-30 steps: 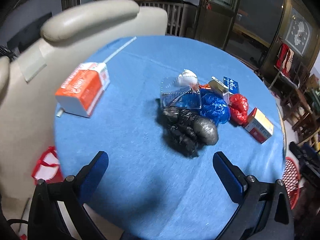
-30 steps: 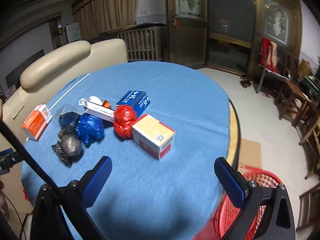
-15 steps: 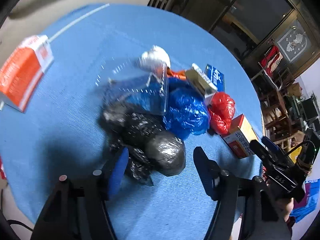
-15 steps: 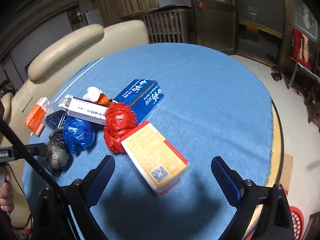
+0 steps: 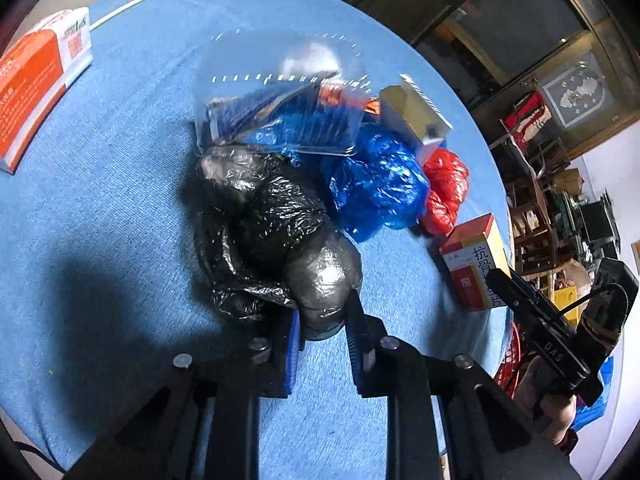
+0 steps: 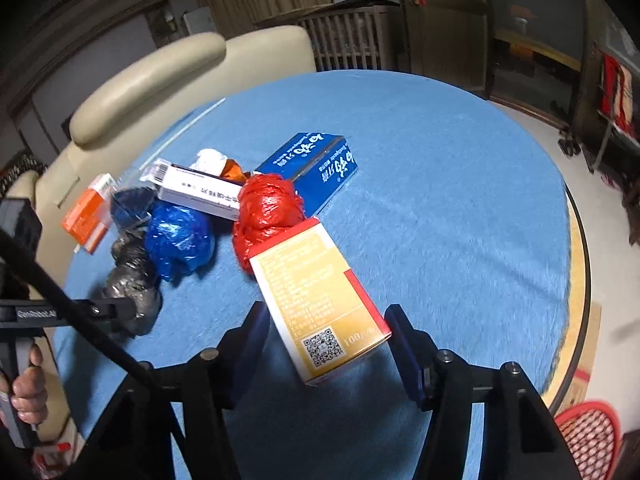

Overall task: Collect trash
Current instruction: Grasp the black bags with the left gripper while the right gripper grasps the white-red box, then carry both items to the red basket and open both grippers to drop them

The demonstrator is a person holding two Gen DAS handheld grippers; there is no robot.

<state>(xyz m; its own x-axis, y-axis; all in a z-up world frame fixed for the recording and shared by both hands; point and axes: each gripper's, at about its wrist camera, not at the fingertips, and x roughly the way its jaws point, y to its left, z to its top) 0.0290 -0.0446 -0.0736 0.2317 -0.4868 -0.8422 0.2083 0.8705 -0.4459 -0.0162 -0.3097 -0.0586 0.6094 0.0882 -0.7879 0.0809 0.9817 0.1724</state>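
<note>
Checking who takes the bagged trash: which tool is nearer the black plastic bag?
Left. The left tool is clamped on the black plastic bag; the right tool straddles the gold-and-red box, jaws closing.

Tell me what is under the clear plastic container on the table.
Under the clear plastic container, seen through its wall, lie crumpled blue plastic and something orange. Its near edge rests against the black bag. What lies deeper is blurred.

The trash pile [image 6: 192, 216] lies at the table's [image 6: 440, 160] nine o'clock. A basket [image 6: 588, 428] sits off its four o'clock edge.
</note>
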